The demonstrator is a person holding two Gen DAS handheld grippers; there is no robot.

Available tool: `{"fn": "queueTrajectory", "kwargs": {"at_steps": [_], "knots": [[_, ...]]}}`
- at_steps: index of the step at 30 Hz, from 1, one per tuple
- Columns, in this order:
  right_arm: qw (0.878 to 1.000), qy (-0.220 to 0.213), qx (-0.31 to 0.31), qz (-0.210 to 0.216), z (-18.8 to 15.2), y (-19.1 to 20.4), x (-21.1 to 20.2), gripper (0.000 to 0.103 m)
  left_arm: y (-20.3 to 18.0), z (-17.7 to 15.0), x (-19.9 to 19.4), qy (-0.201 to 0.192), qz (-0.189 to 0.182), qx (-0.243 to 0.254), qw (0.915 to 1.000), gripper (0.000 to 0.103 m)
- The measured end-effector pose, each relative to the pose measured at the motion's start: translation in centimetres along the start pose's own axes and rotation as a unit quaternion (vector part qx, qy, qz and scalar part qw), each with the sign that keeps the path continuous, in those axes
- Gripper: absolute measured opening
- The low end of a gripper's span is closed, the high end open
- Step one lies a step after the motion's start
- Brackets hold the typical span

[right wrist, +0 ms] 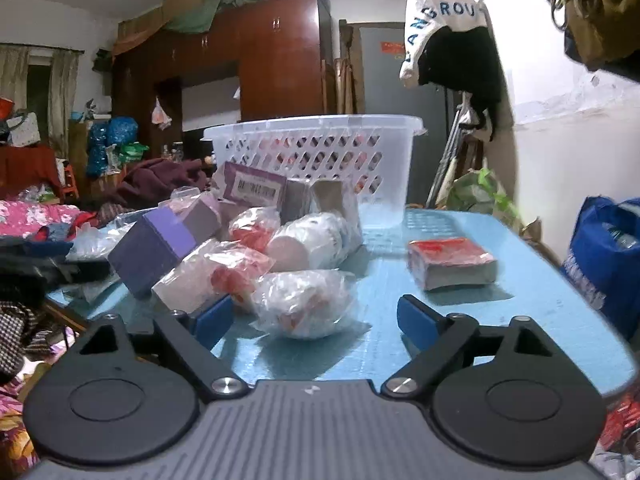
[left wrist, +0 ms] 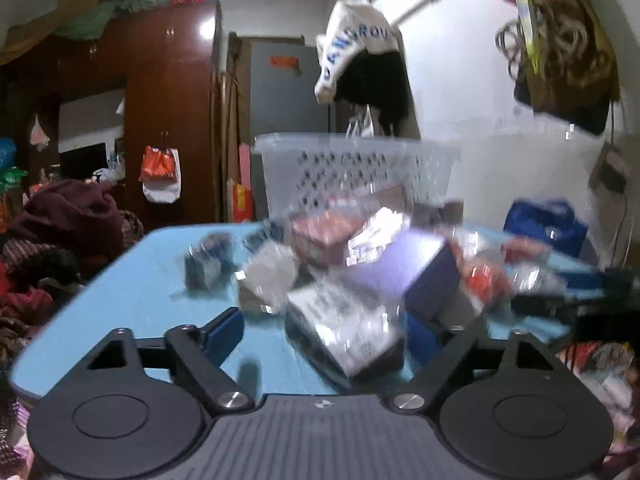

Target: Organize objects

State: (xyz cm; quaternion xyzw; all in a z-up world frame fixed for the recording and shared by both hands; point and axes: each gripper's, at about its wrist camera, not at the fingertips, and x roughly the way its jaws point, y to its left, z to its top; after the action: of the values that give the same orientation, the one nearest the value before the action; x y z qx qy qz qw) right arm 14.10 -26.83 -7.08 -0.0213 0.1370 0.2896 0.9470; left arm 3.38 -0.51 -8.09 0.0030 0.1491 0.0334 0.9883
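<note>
Both tools gape, gripping nothing; the right tool [right wrist: 316, 318] flanks a plastic-wrapped white bundle [right wrist: 306, 304] near the pale blue counter's [right wrist: 520, 300] front edge; the left tool [left wrist: 326, 330] seemingly frames a blurred wrapped box [left wrist: 348, 332].

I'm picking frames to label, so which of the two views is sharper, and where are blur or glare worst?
Right wrist view: sharper; the basket holes and a box's barcode label are distinct. Left wrist view: motion blur smears the wrapped packages, with glare on the purple box. Both: fisheye bending at the edges.
</note>
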Motion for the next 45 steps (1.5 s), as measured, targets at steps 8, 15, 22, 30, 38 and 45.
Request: {"fn": "queueTrajectory", "kwargs": {"at_steps": [8, 15, 22, 30, 38, 45], "knots": [[1.0, -0.009, -0.003, 0.003, -1.9, 0.4, -1.0, 0.062, -0.1, -1.8, -0.3, -0.02, 0.003, 0.01, 0.9997, 0.05], [1.0, -0.022, 0.011, 0.004, -1.2, -0.7, -2.3, 0.06, 0.2, -1.7, -2.0, -0.058, -0.011, 0.017, 0.9981, 0.04], [0.999, -0.032, 0.016, -0.006, -0.5, -1.4, -2.8, 0.06, 0.5, -1.6, -1.9, -0.056, -0.022, 0.02, 0.998, 0.039], [0.999, -0.042, 0.019, -0.009, 0.0, -1.9, -2.9, 0.06, 1.1, -0.9, -2.8, -0.079, -0.024, 0.008, 0.9966, 0.038], [0.996, -0.086, 0.033, 0.004, 4.3, -3.8, -2.6, 0.06, 4.0, 5.1, -2.1, -0.121, -0.033, -0.012, 0.992, 0.038], [0.995, -0.088, 0.029, 0.027, 13.5, -4.0, 6.2, 0.06, 3.8, 15.3, 7.2, -0.107, -0.062, -0.022, 0.9921, 0.038]]}}
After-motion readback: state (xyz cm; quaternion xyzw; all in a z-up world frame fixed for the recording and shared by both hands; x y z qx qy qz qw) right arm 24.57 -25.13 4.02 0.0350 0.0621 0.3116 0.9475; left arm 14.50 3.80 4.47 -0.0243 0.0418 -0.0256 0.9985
